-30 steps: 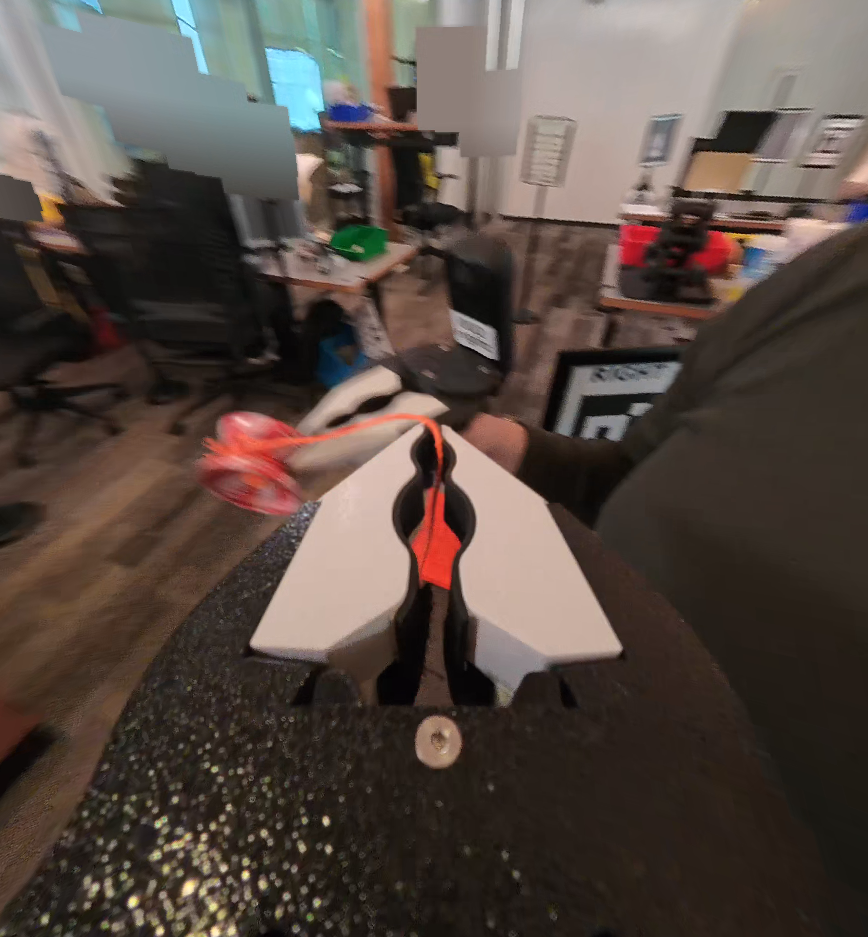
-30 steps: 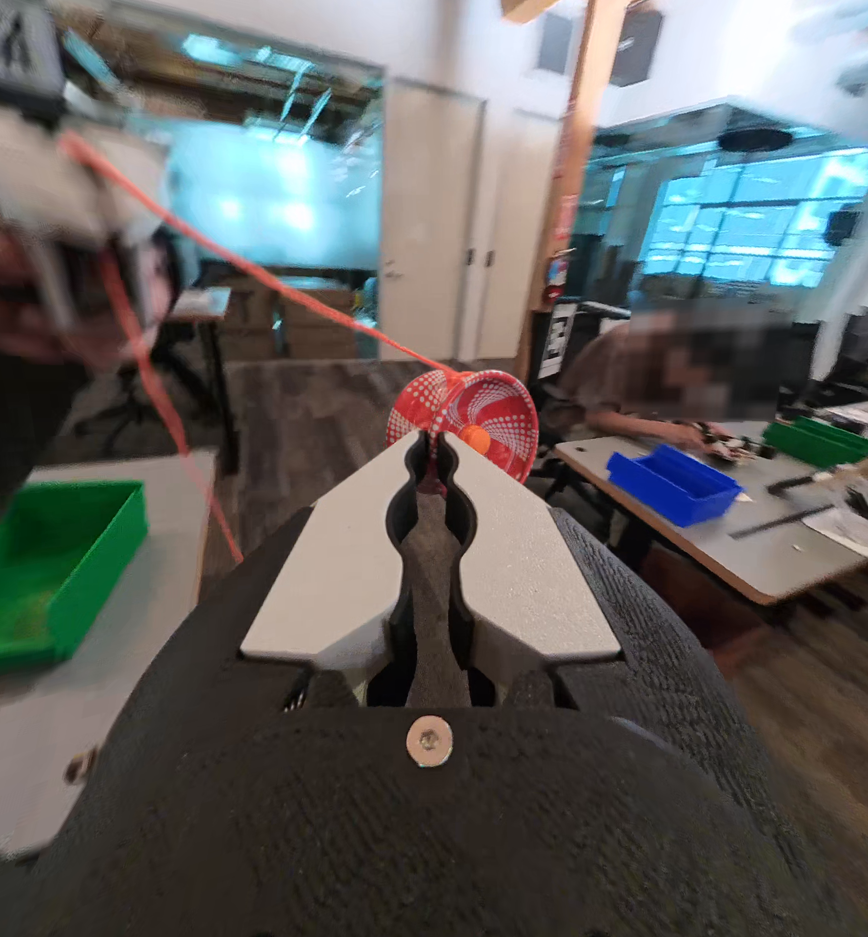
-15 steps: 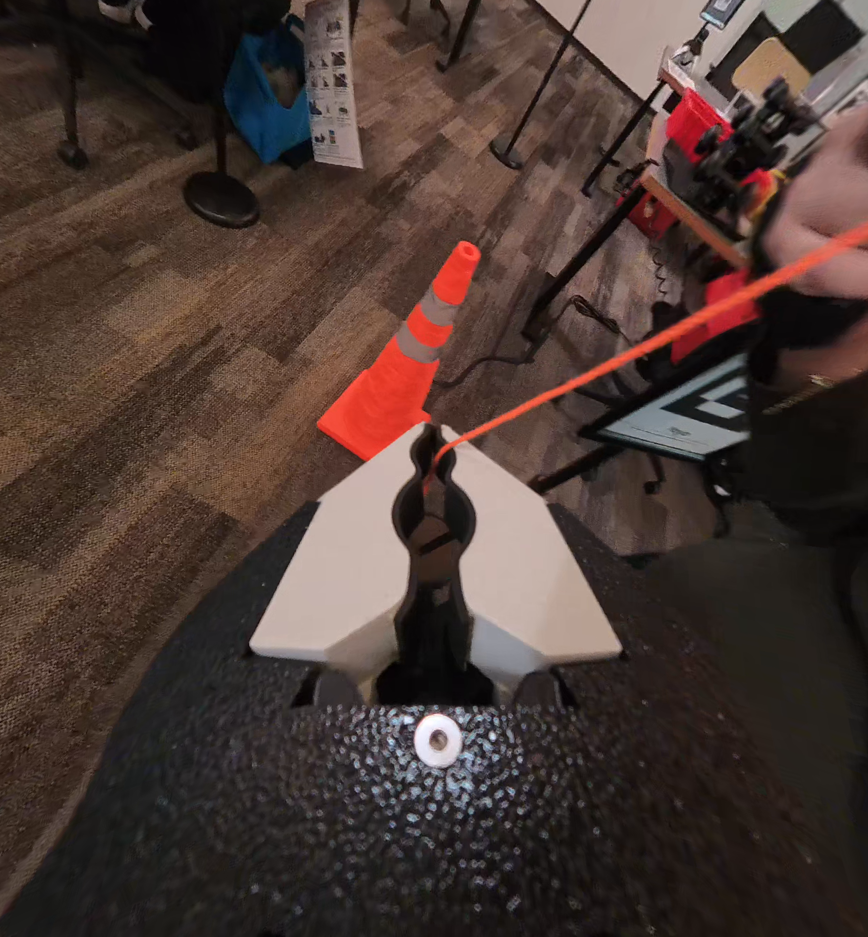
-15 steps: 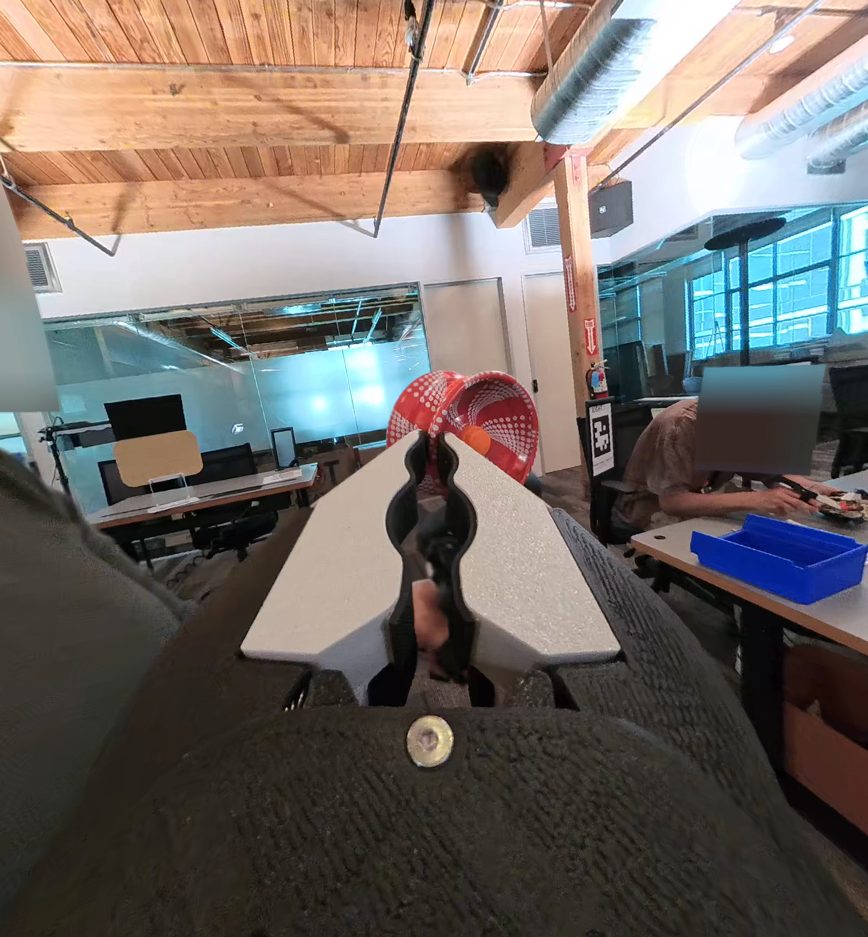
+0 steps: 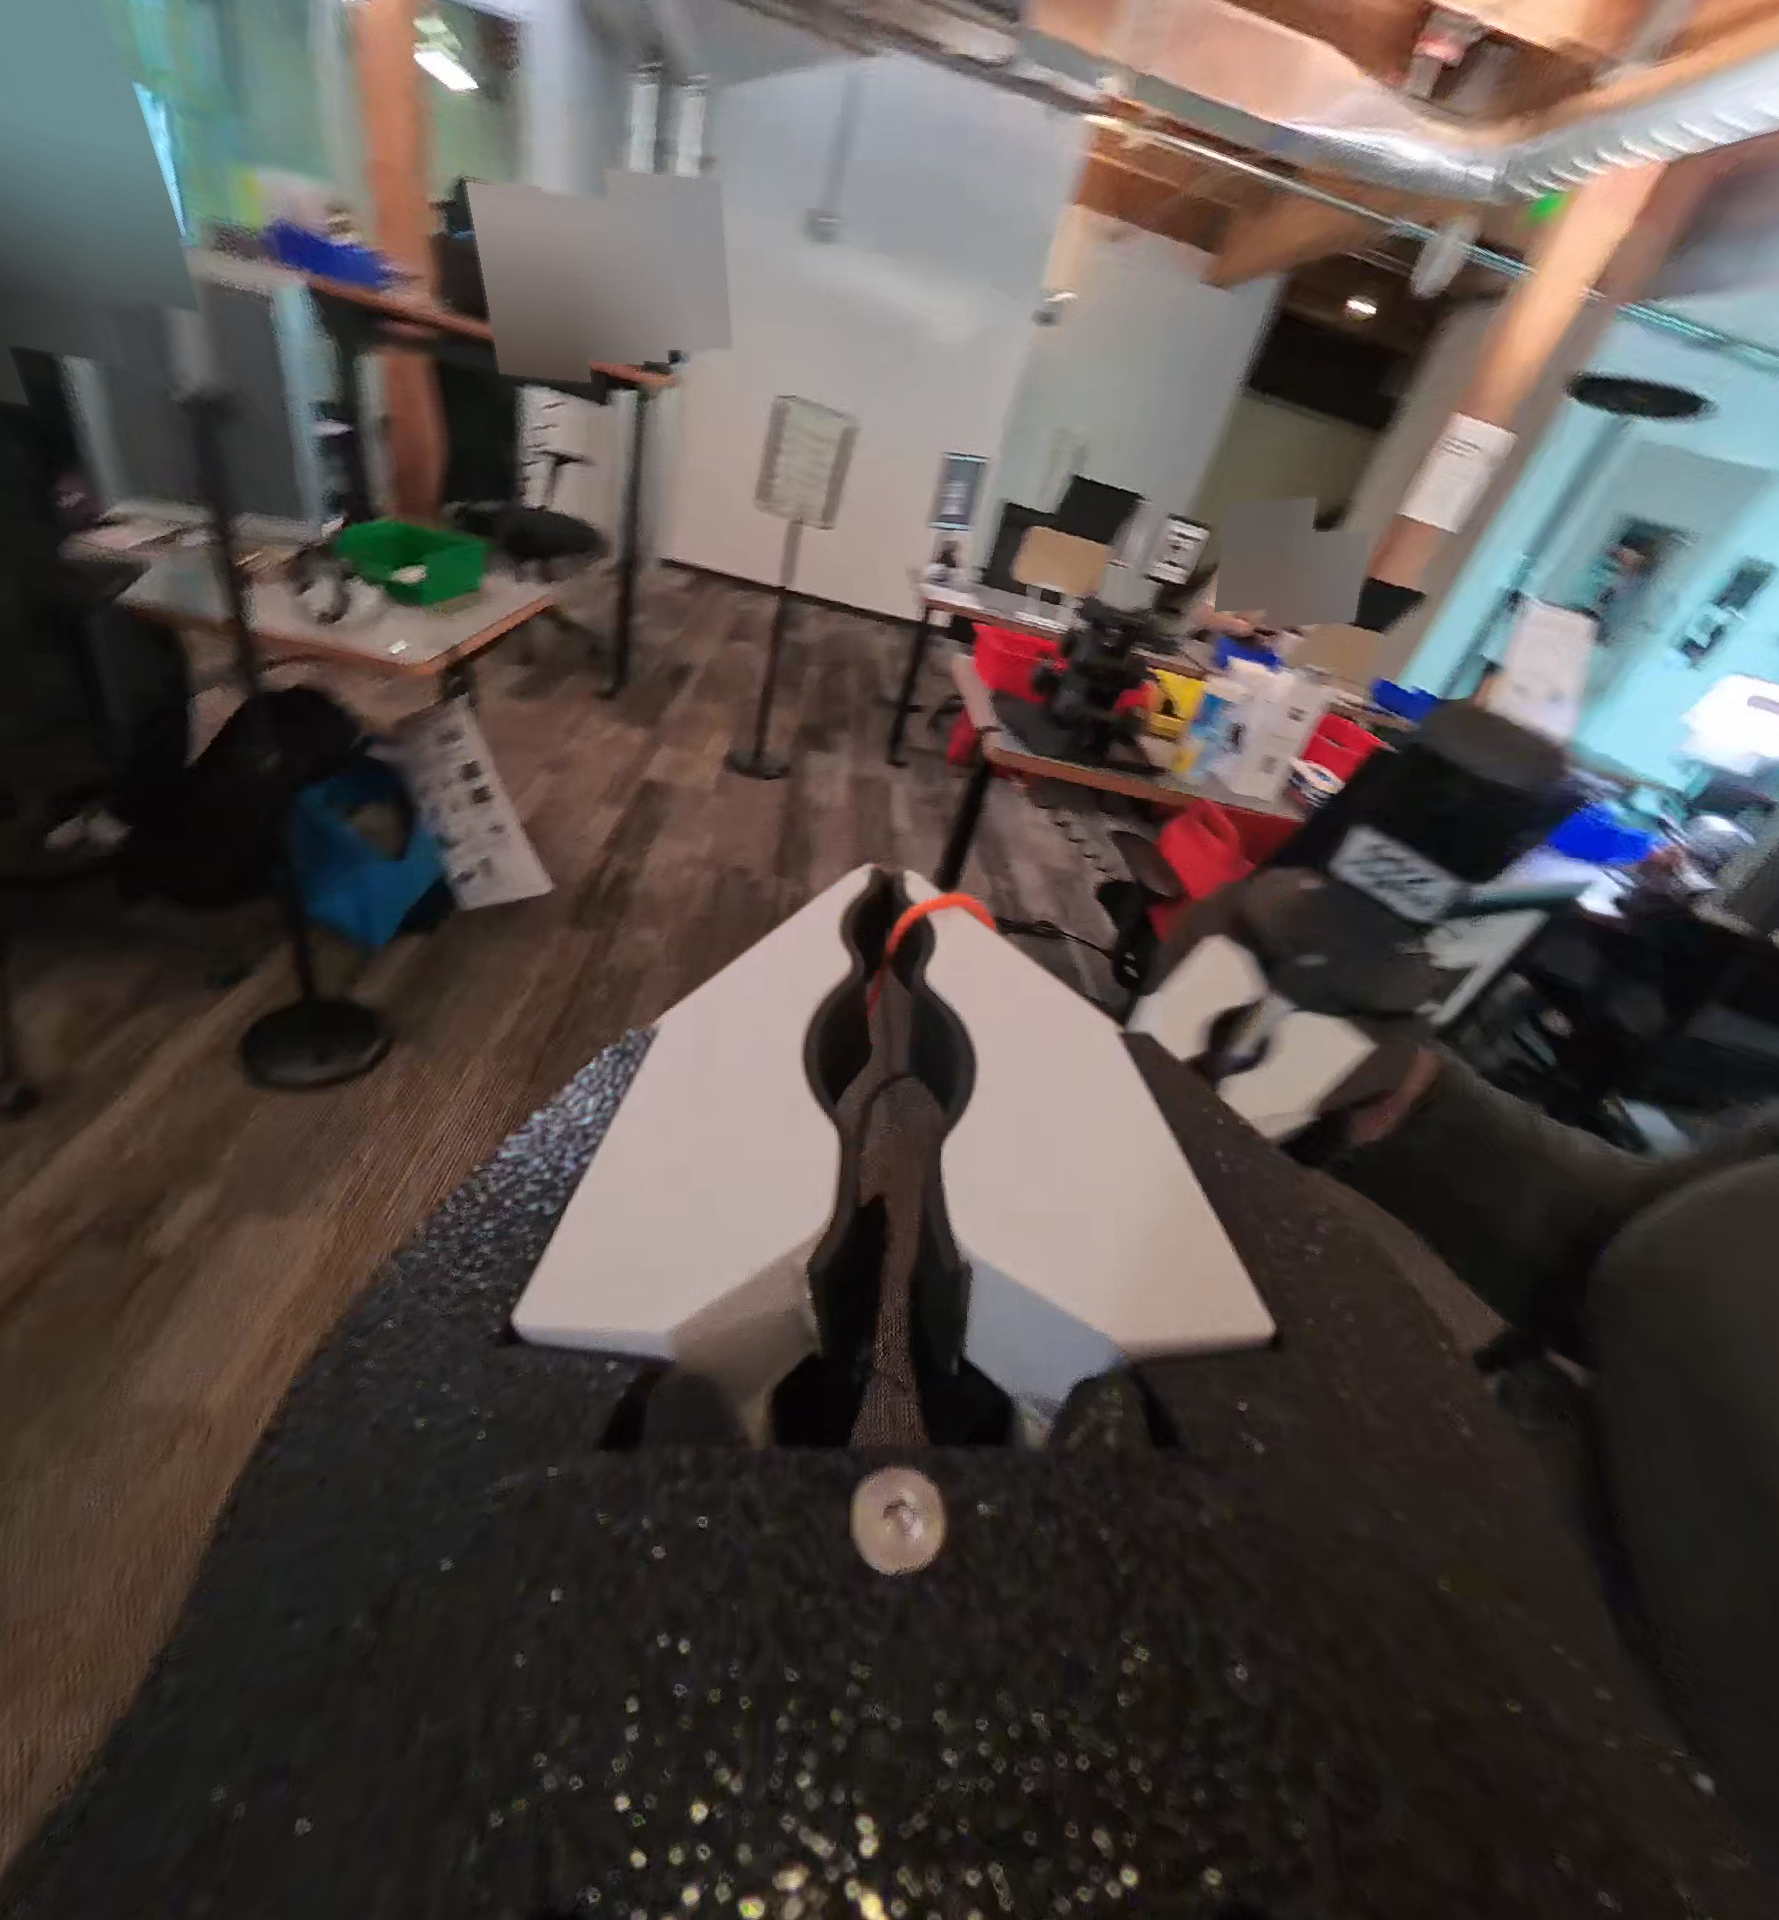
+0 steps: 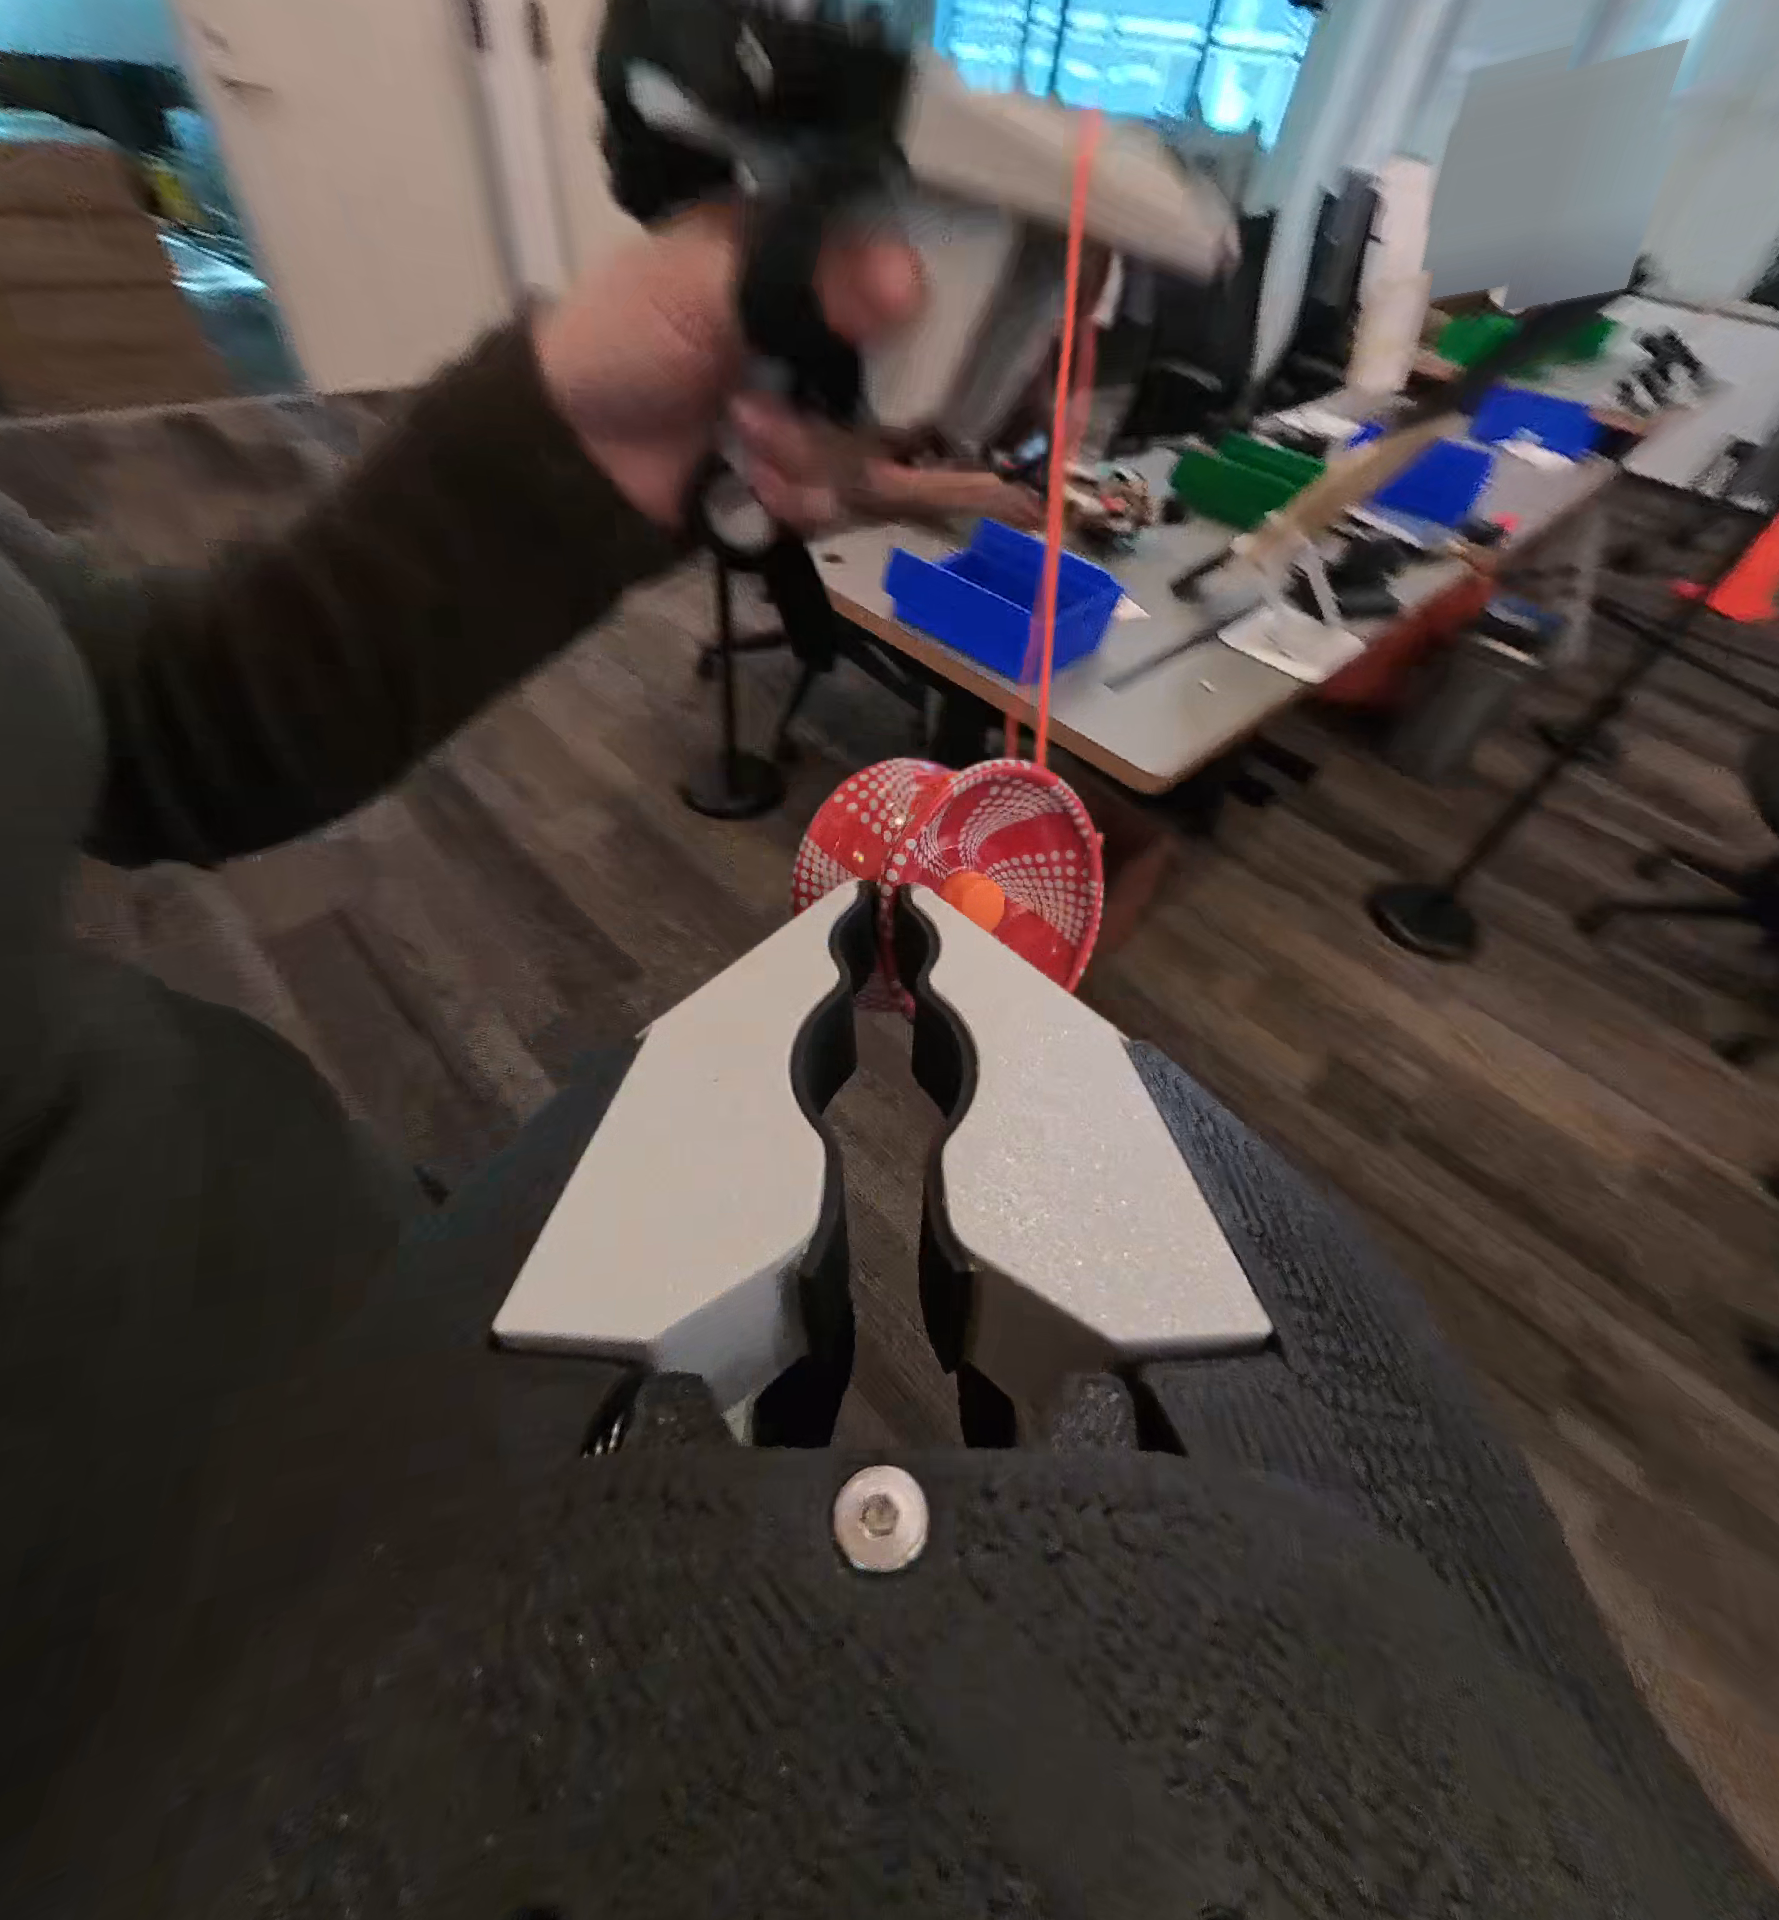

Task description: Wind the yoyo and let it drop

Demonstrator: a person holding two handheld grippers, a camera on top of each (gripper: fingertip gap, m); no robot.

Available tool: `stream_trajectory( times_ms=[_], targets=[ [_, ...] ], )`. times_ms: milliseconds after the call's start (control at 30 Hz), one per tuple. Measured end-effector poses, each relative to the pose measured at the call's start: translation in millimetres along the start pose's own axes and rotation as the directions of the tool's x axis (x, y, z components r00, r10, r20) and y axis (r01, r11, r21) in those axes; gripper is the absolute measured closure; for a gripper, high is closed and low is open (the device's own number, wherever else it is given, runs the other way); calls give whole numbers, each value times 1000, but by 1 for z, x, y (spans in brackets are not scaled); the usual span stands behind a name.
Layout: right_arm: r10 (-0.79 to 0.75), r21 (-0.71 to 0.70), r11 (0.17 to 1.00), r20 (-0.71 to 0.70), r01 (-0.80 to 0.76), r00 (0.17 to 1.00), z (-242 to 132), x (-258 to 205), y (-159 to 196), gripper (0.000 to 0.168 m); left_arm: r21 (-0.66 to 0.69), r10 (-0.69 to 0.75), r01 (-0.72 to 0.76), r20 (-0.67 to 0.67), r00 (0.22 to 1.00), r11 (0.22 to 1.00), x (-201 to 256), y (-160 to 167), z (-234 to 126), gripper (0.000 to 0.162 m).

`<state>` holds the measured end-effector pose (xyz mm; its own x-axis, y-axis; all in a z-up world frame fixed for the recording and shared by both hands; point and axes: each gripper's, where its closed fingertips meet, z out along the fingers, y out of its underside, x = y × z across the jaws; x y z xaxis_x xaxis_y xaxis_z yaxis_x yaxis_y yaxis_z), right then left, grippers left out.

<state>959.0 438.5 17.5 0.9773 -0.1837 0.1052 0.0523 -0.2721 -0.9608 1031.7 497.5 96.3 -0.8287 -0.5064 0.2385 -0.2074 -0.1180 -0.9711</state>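
Note:
The red yoyo (image 6: 952, 868) with white dots sits at the tips of my right gripper (image 6: 890, 902), which is shut on its rim. Its orange string (image 6: 1061, 416) runs straight up from the yoyo to my left gripper (image 6: 1072, 177), held high by a hand (image 6: 646, 384). In the left wrist view my left gripper (image 5: 890, 899) is shut on the orange string (image 5: 932, 914), which loops over the right fingertip. My right gripper (image 5: 1243, 1023) shows there low at the right; the yoyo is hidden in that view.
Grey table (image 6: 1155, 717) with a blue bin (image 6: 999, 597) and green bins (image 6: 1238, 483) stands beyond the yoyo. An orange cone (image 6: 1778, 545) and pole stands (image 6: 1425, 914) are on the wood floor. Left wrist view: table with a green bin (image 5: 412, 561), a cluttered table (image 5: 1155, 717). About 12 centimeters separates my left fingertips from my right.
My left gripper has swung up from facing the floor and is now above the yoyo, string pulled vertical. My right gripper has tilted down from the ceiling, still holding the yoyo.

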Motion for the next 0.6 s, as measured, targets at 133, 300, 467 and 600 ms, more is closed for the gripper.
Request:
stream_trajectory(
  times_ms=[133,300,467,600],
  targets=[
    [80,-25,996,-227,-88,971,26,45,18,167,-44,68,-79,-225,972,996,43,-4,3,162],
    [404,282,909,-415,-307,815,19,105,18,167,-245,-121,3,-469,875,969,66,55,-4,162],
    [566,582,698,-92,-417,819,12,100,-29,167,-586,-318,68,-336,886,807,21,185,9,162],
    [318,497,815,50,-300,947,23,43,-56,167,-655,-90,53,-24,996,754,-72,226,16,162]
  ],
)
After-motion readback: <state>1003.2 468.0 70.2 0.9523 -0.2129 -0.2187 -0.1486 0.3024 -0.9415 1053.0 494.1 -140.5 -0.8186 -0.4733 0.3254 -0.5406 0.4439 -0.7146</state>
